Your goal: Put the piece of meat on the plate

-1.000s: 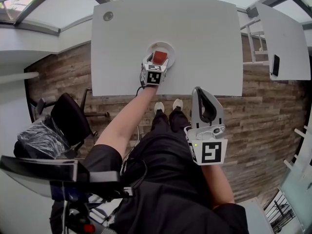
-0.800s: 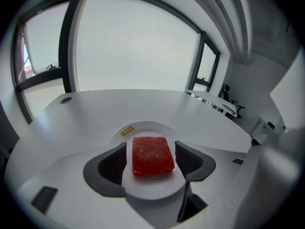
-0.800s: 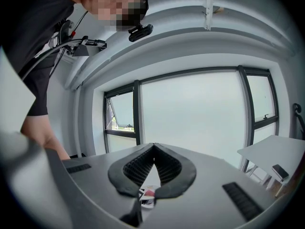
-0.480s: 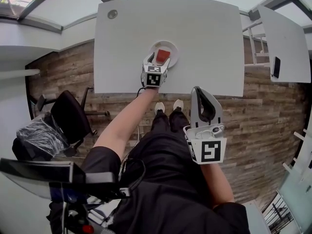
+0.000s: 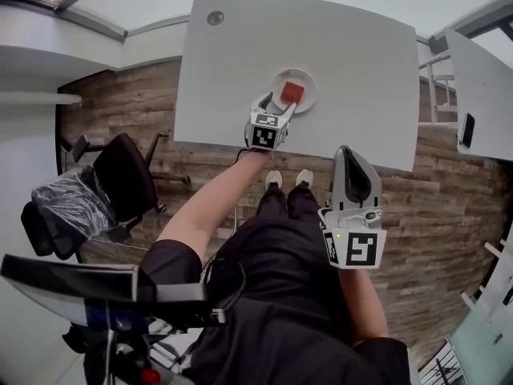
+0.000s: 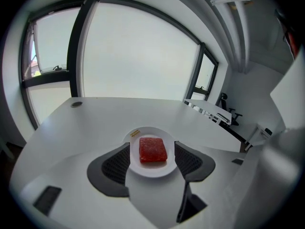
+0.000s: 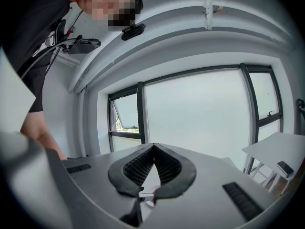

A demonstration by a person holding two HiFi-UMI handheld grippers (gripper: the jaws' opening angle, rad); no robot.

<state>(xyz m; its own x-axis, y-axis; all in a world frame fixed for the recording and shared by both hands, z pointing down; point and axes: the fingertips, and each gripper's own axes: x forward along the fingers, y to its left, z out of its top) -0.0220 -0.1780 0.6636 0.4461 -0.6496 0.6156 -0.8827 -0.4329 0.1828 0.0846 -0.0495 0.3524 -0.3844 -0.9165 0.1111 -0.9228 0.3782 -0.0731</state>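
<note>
Matt table [image 5: 361,54], smooth plate [image 5: 306,82], wood-plank floor [image 5: 120,107].

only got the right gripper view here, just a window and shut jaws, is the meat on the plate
observer: yes, the meat lies flat on the plate.
operator: left gripper holding it
observer: no, the left gripper has its jaws apart, one each side of the plate, gripping nothing.
operator: where's mine then
observer: the right gripper is held back from the table, near the person's legs.
</note>
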